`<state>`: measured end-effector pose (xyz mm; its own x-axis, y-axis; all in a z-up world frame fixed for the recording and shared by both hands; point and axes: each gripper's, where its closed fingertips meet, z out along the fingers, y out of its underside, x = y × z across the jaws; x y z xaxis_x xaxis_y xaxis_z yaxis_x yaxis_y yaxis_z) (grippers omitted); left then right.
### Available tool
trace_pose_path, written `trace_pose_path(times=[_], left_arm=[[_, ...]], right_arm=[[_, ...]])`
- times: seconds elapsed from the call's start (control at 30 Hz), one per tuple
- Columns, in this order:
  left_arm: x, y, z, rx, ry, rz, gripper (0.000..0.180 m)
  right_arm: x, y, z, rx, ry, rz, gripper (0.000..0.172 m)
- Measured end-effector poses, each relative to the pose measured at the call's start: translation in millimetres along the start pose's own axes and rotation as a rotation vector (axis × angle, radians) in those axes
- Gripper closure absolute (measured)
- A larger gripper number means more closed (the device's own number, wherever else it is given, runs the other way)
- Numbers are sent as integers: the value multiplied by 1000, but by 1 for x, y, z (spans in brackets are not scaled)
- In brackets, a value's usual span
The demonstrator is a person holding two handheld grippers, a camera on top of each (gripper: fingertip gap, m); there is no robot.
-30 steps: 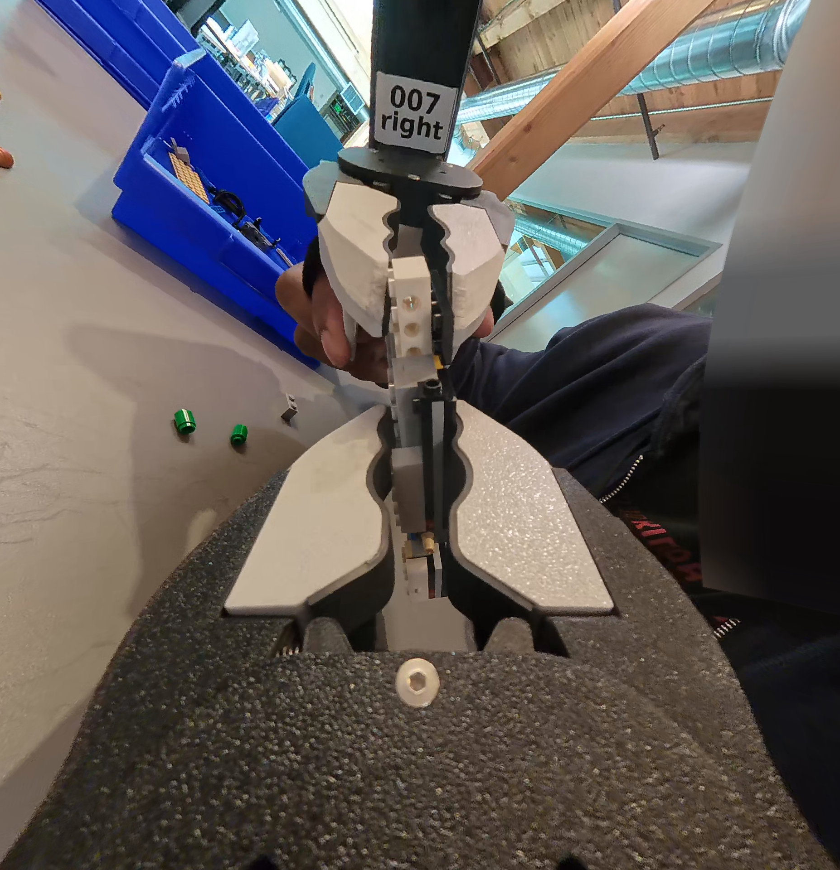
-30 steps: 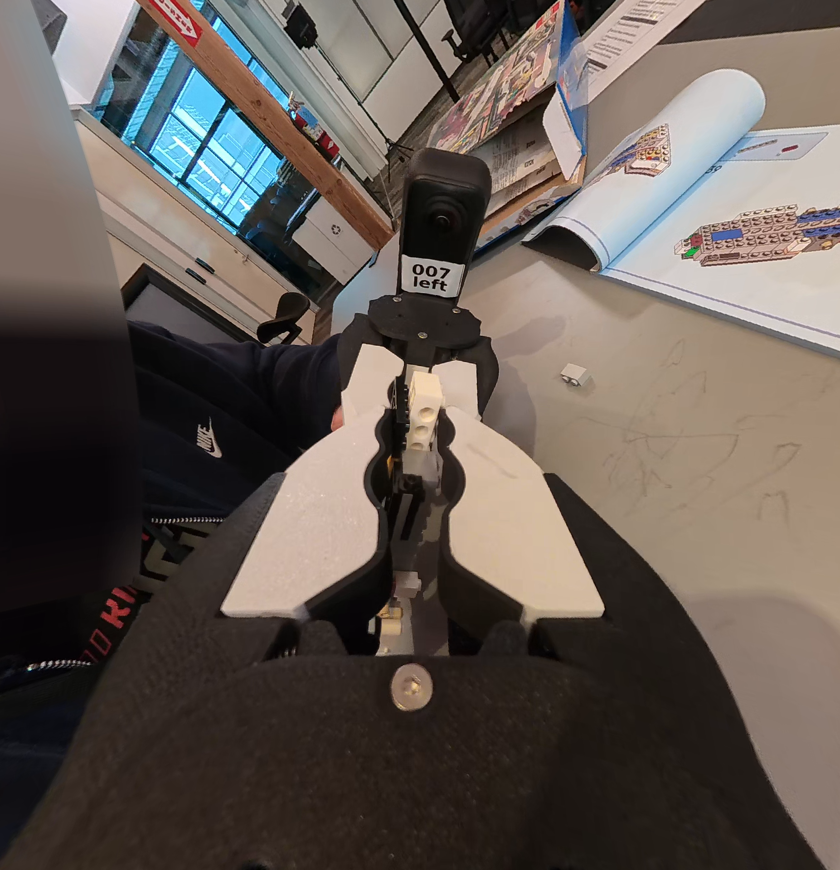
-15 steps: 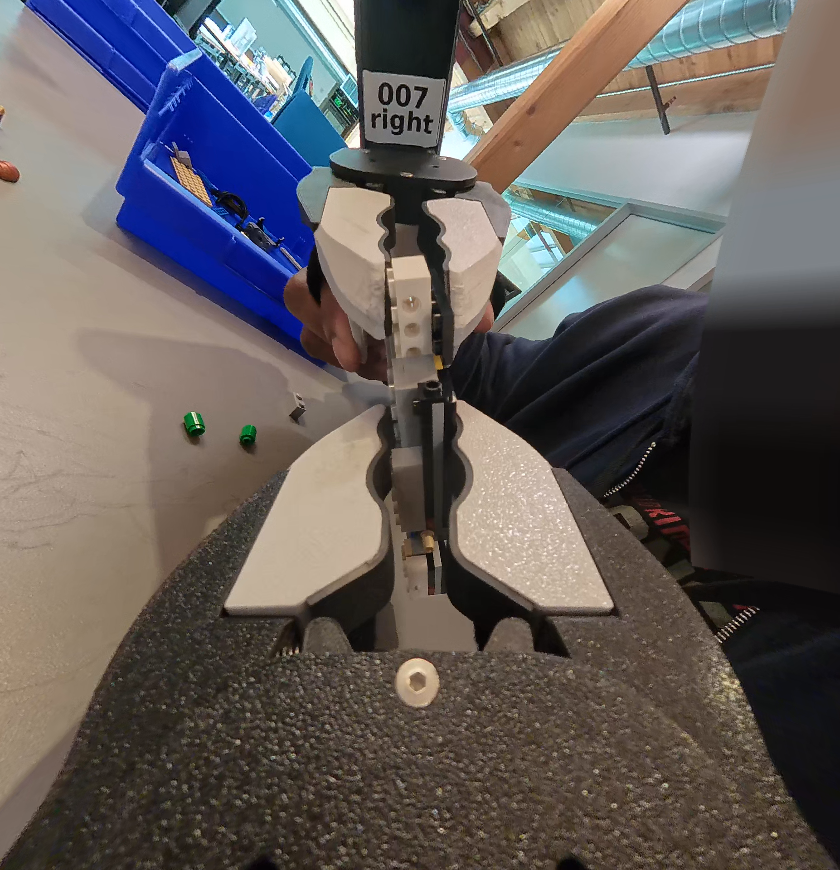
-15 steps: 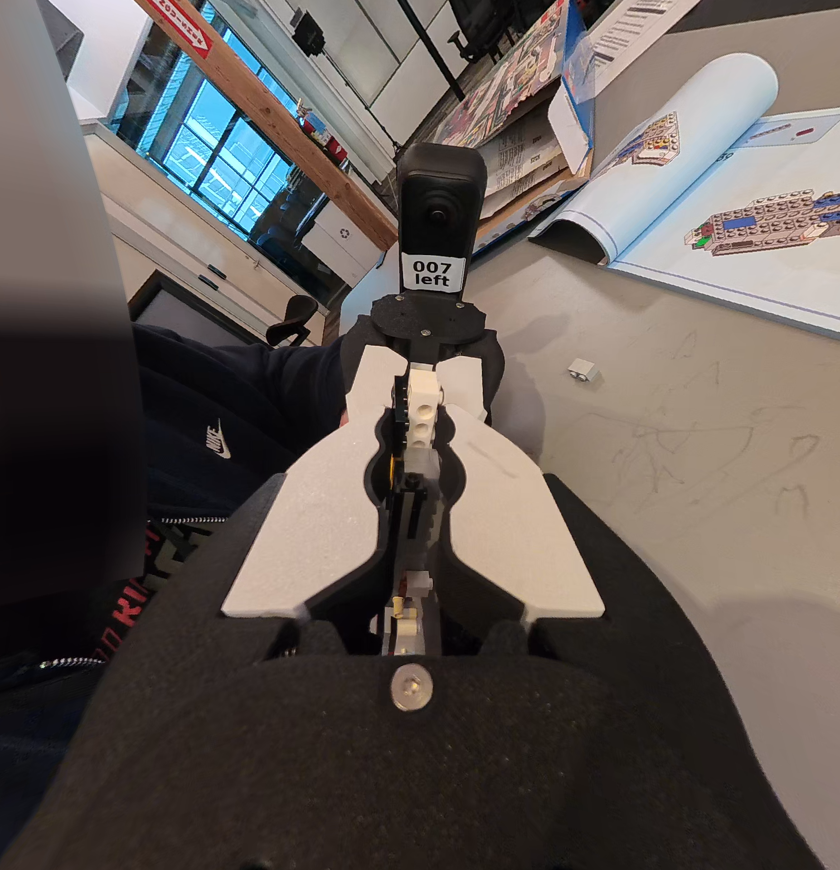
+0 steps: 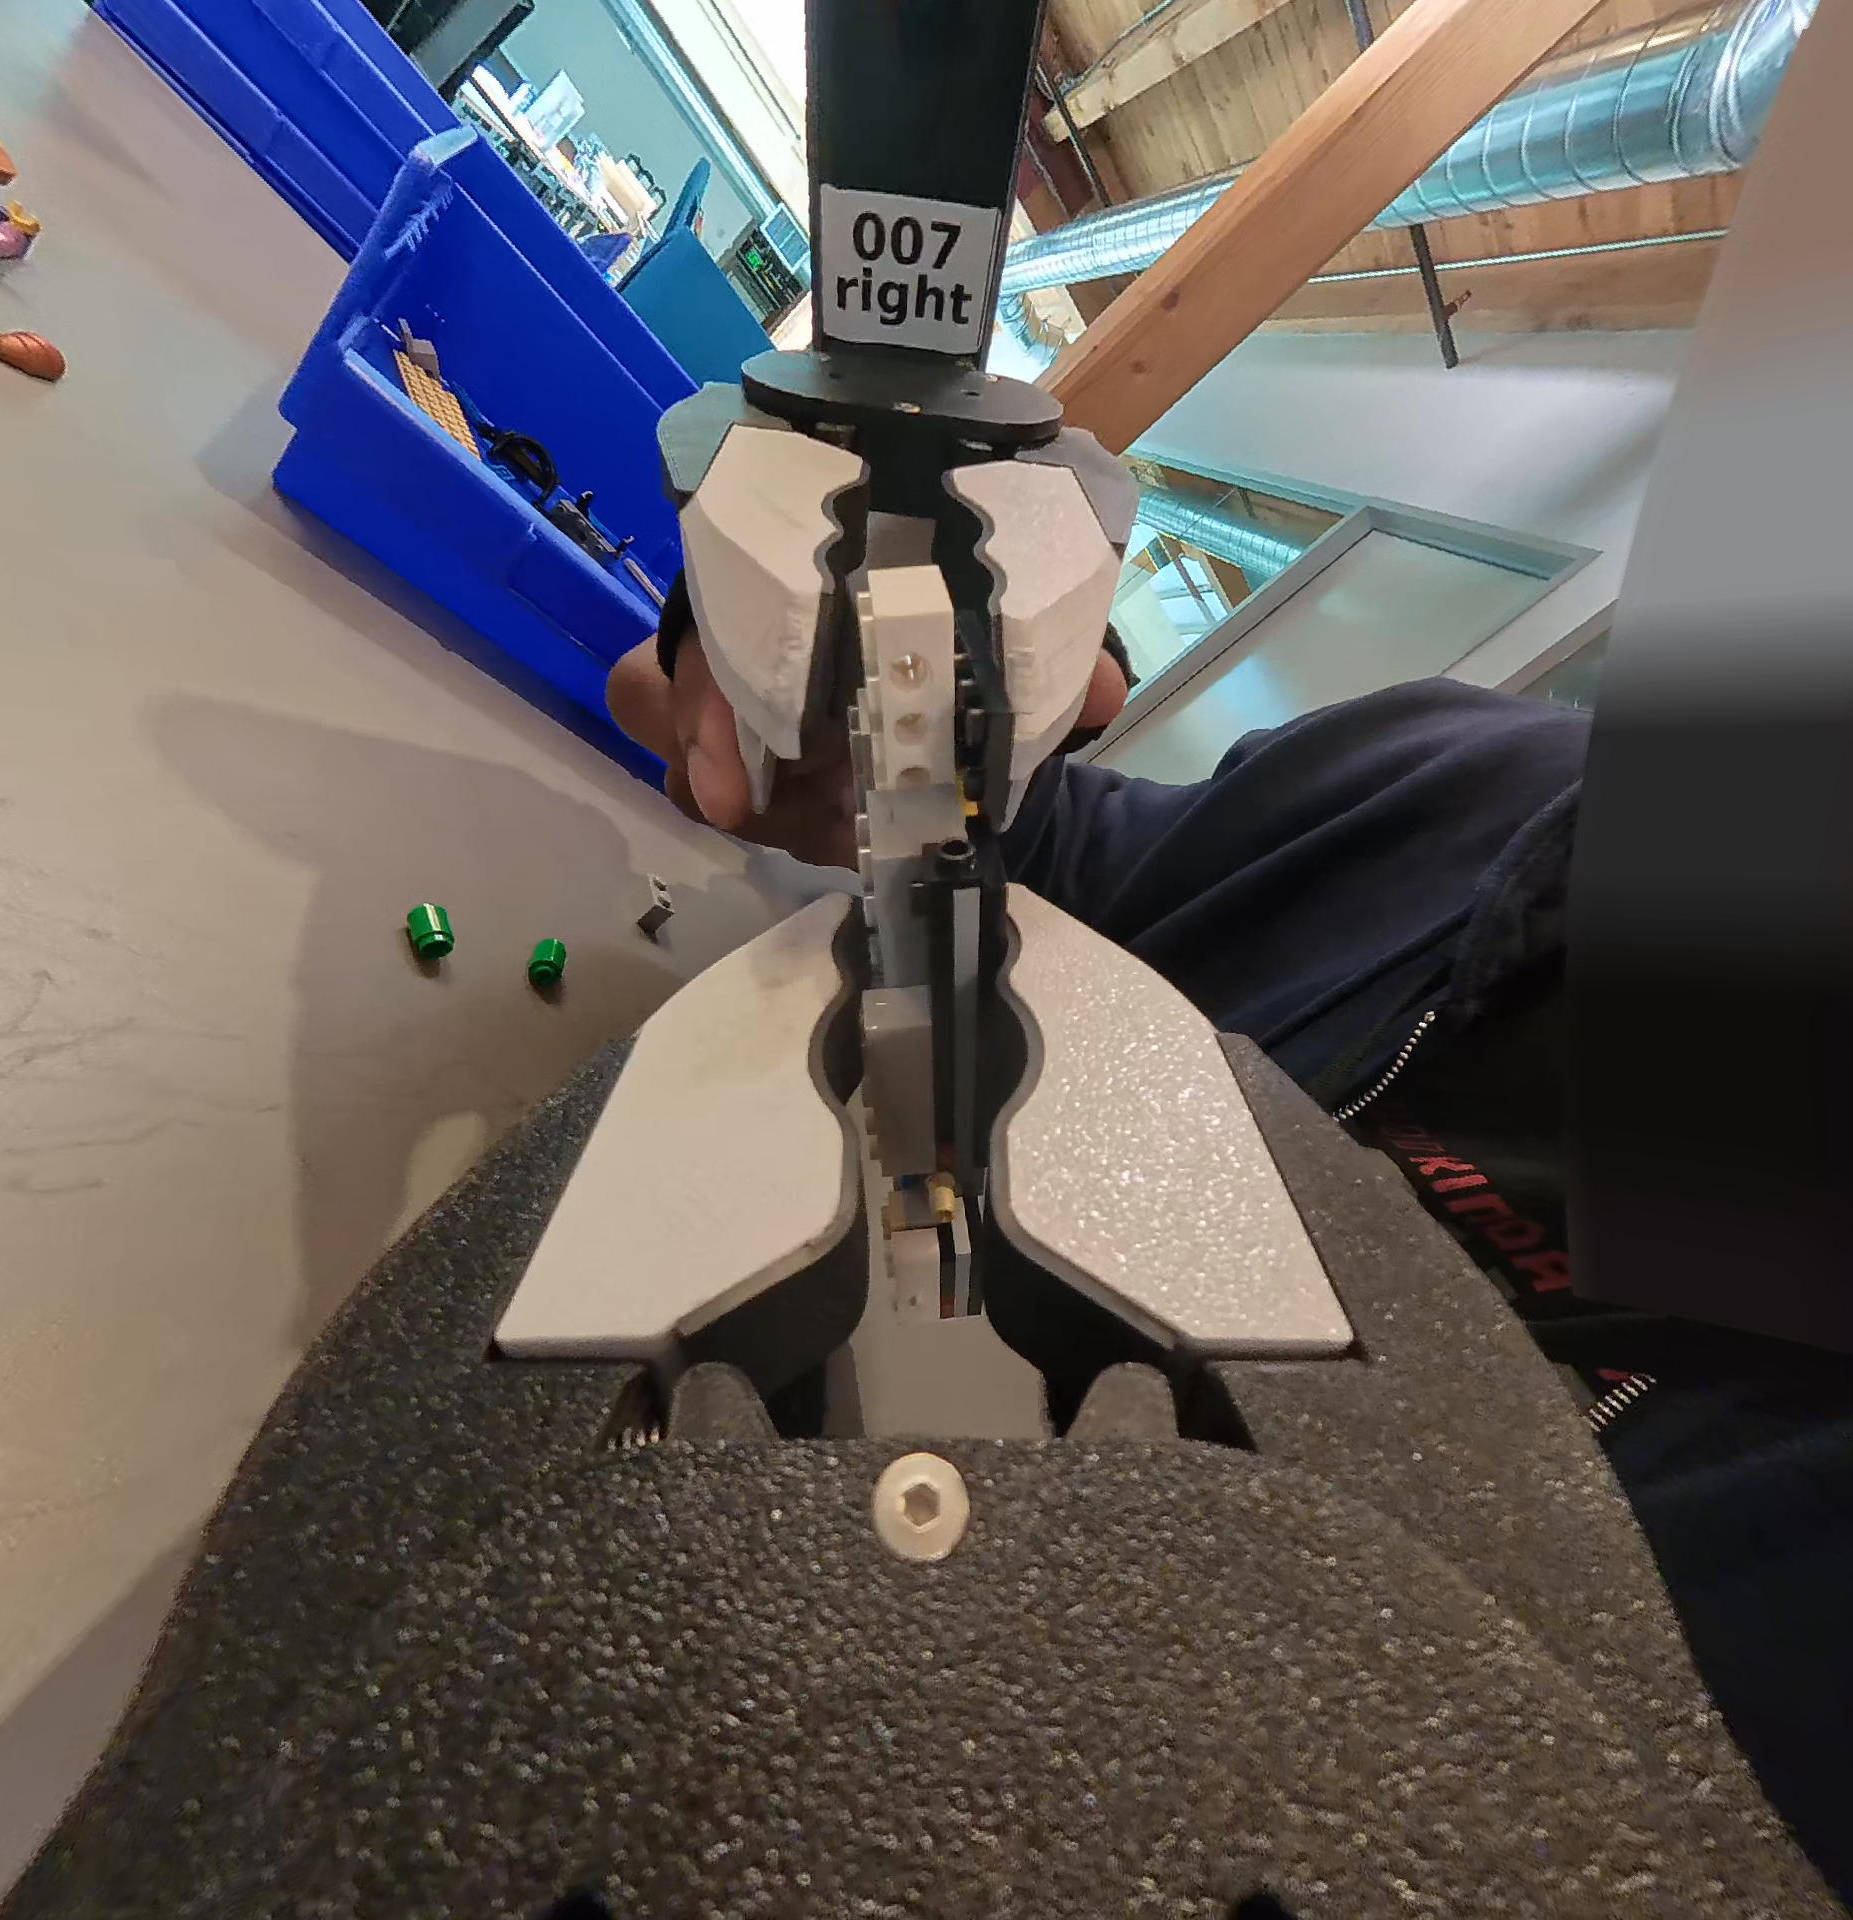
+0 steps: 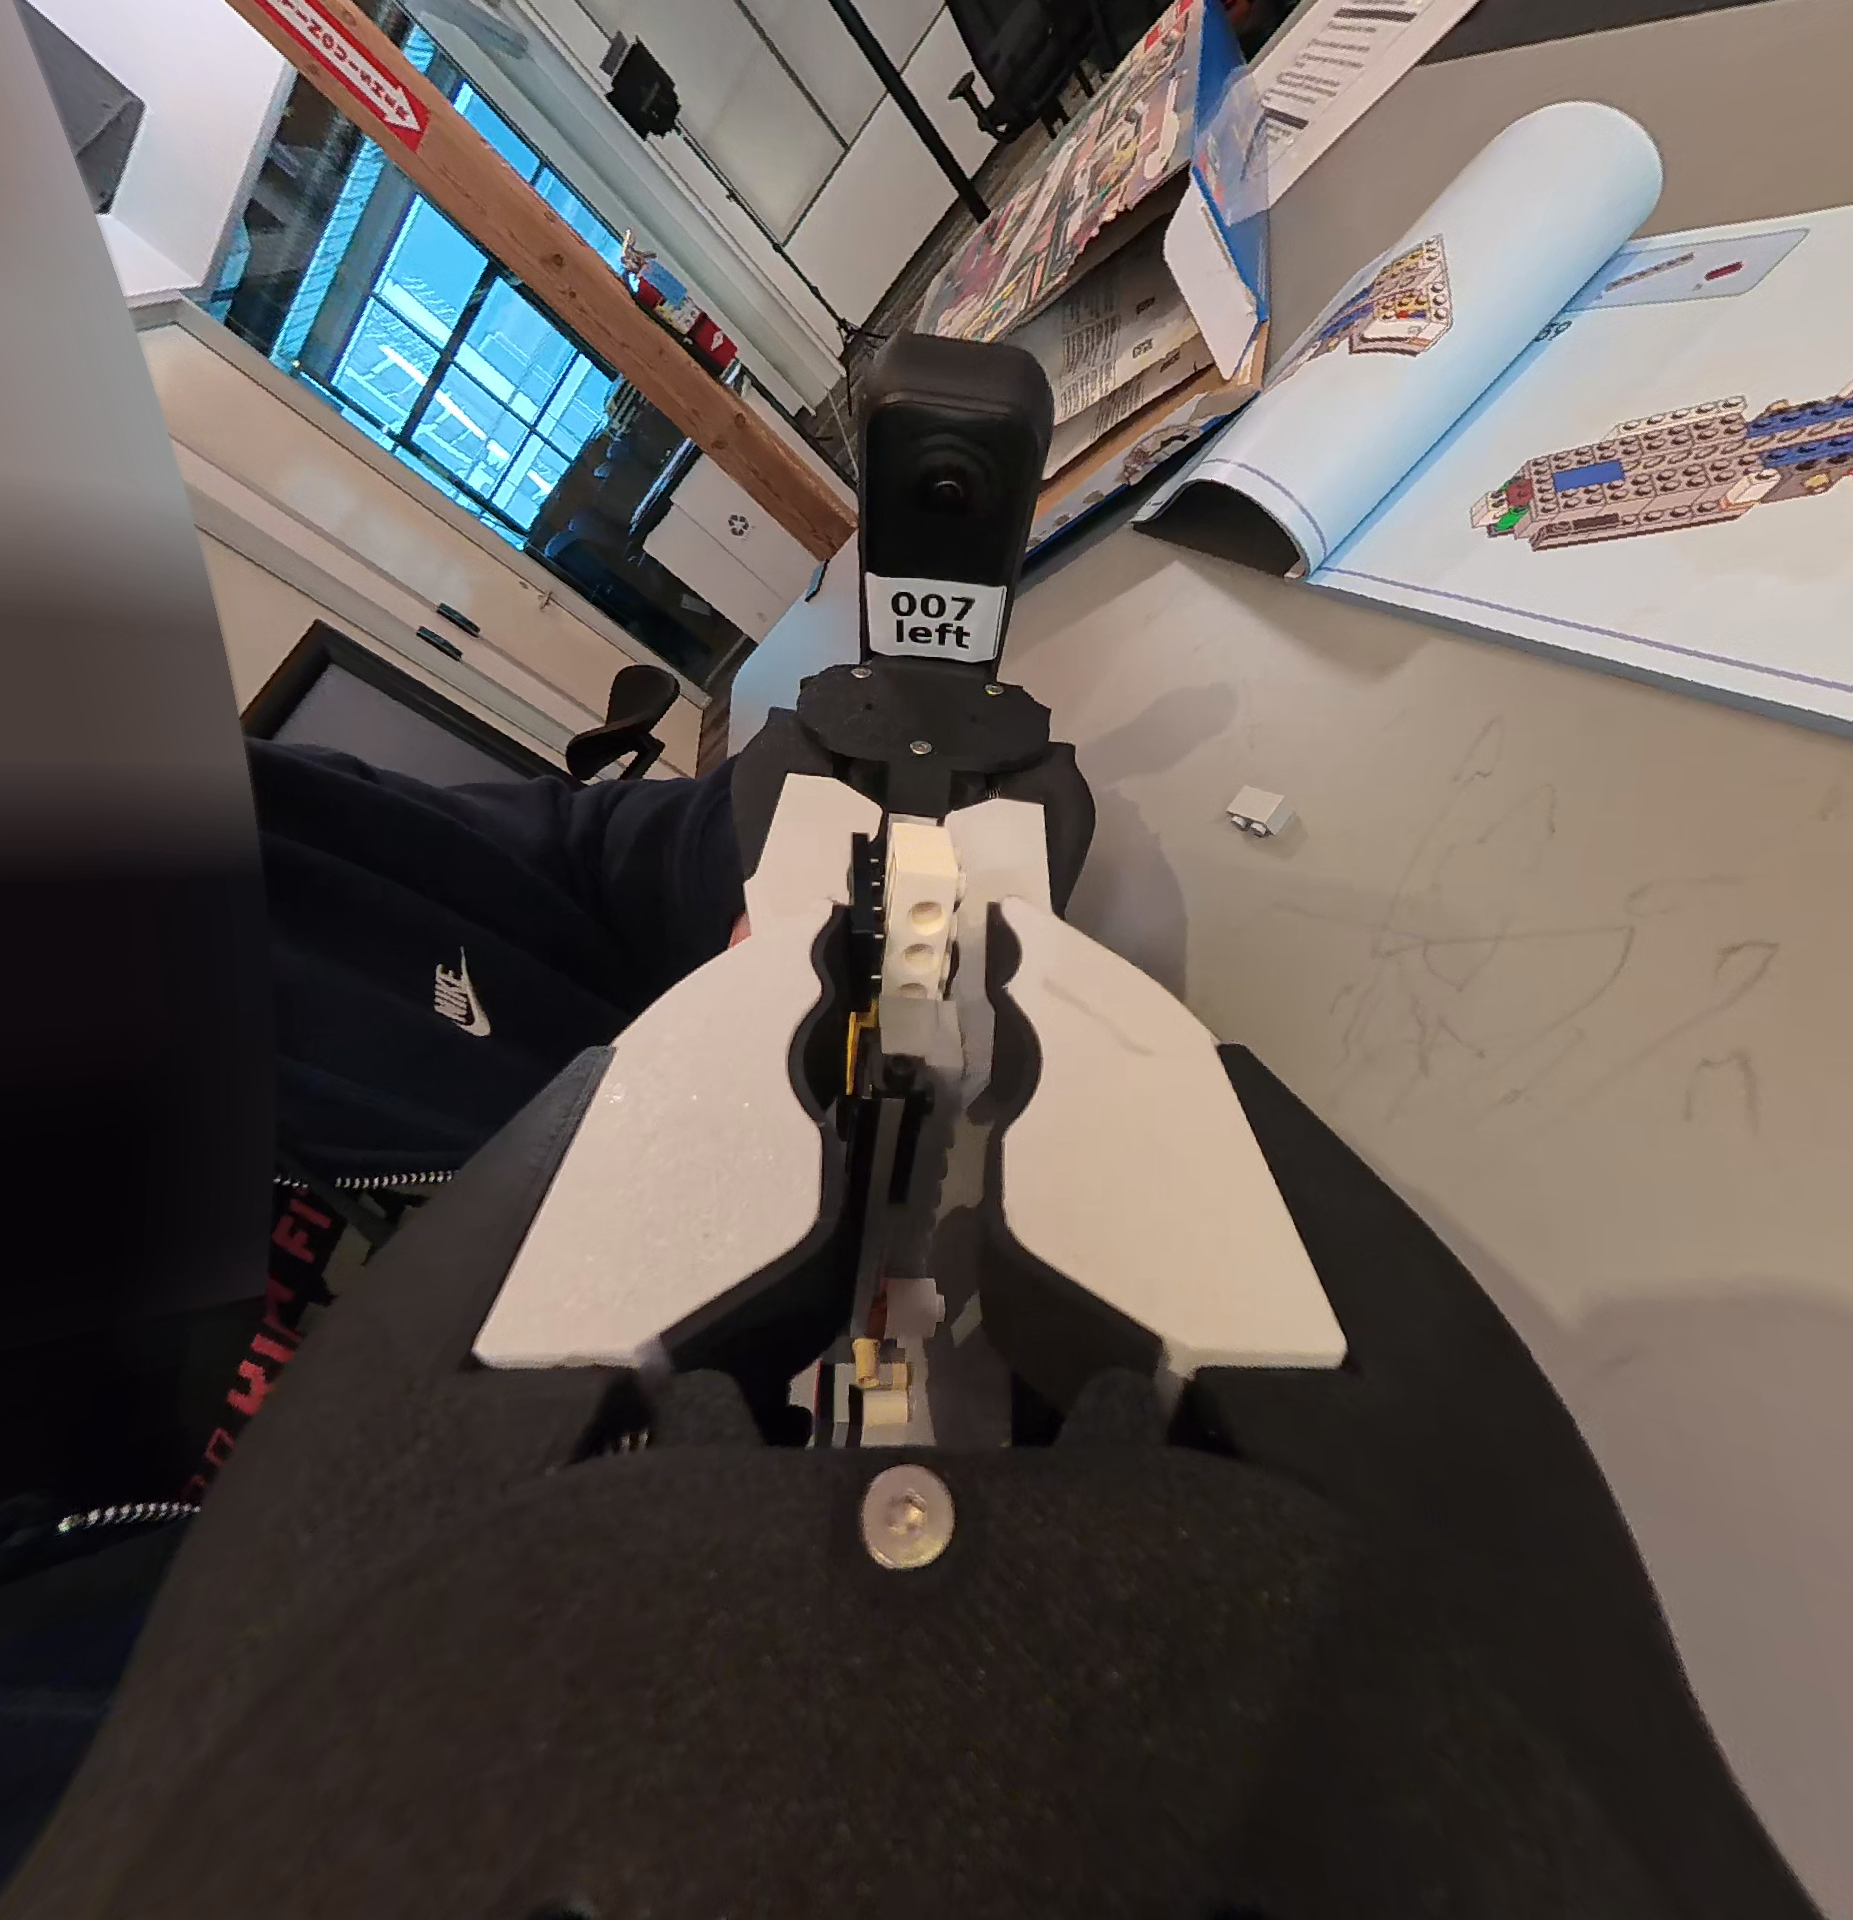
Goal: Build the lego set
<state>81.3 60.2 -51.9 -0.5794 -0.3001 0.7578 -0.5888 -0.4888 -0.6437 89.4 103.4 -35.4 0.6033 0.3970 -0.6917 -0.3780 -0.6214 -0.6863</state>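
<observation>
1. The brick model [image 5: 927,862], a long strip of white, grey and black pieces, hangs in the air above the table [image 5: 153,831], bridging the two tools.
2. The left gripper [image 5: 927,925] has its jaws clamped on the near end, apparently to steady it.
3. The right gripper [image 5: 901,727] faces it at the far end; its jaws look parted, one side clear of the white brick.
4. Two green studs [image 5: 428,928] lie loose to the left.

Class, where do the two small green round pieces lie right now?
In the left wrist view, the green pieces lie on the grey table, left of the left gripper, beside a small grey brick.
</observation>
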Motion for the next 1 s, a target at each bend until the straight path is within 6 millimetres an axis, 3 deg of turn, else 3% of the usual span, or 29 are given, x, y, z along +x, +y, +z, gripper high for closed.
trace_pose_path(times=[1.0], left_arm=[[-5, 0, -2, -4, -27, -15, 161]], right_arm=[[4, 1, -2, 35, -52, 56, 156]])
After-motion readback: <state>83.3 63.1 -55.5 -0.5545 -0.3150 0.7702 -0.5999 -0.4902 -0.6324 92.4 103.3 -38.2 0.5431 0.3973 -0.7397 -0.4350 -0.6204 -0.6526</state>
